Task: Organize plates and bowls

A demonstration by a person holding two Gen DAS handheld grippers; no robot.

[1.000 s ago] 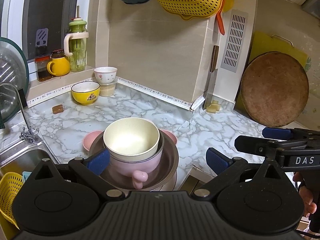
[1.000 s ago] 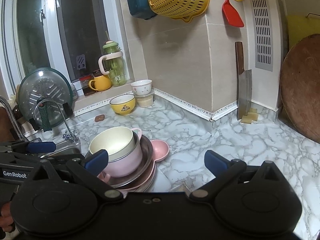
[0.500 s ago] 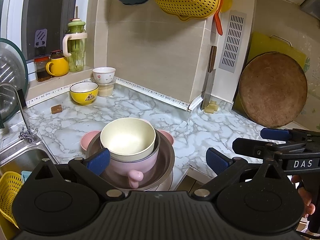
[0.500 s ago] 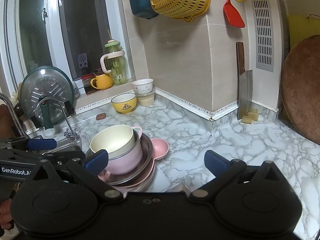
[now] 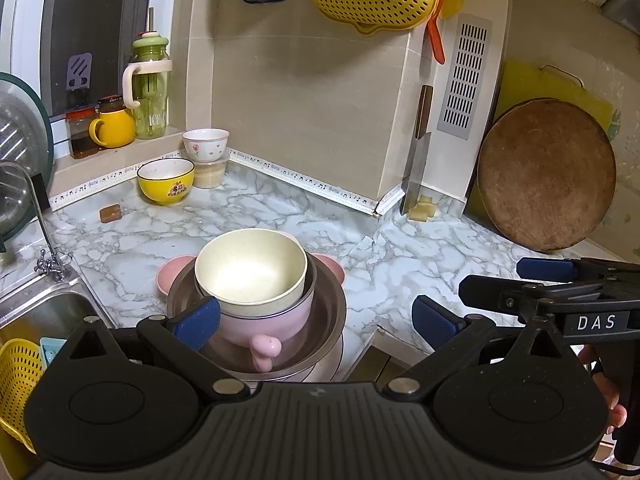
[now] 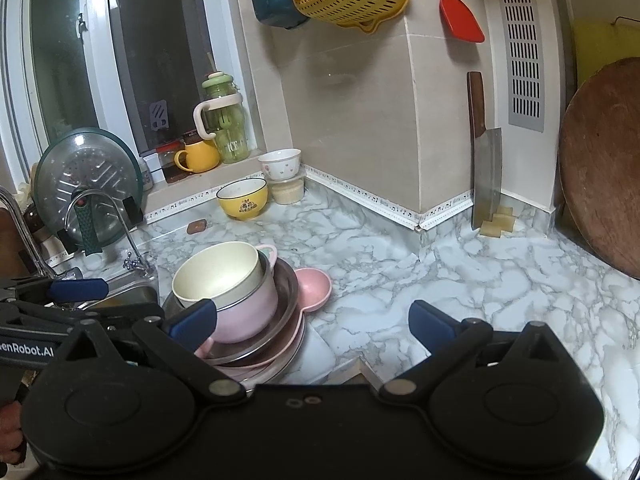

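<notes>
Both tools are hovering spread and empty — the left hand-held gripper [image 5: 316,314] is framing the dish stack, and the right hand-held gripper [image 6: 312,318] is hanging just beside it at 3 o'clock. The cream bowl [image 5: 251,266] is nesting in the pink bowl [image 5: 276,316], which is sitting in the steel bowl [image 5: 332,312] over pink plates [image 6: 310,284] — all resting on the marble counter [image 5: 248,216]. A yellow bowl [image 5: 165,180] is standing well apart at 11 o'clock.
</notes>
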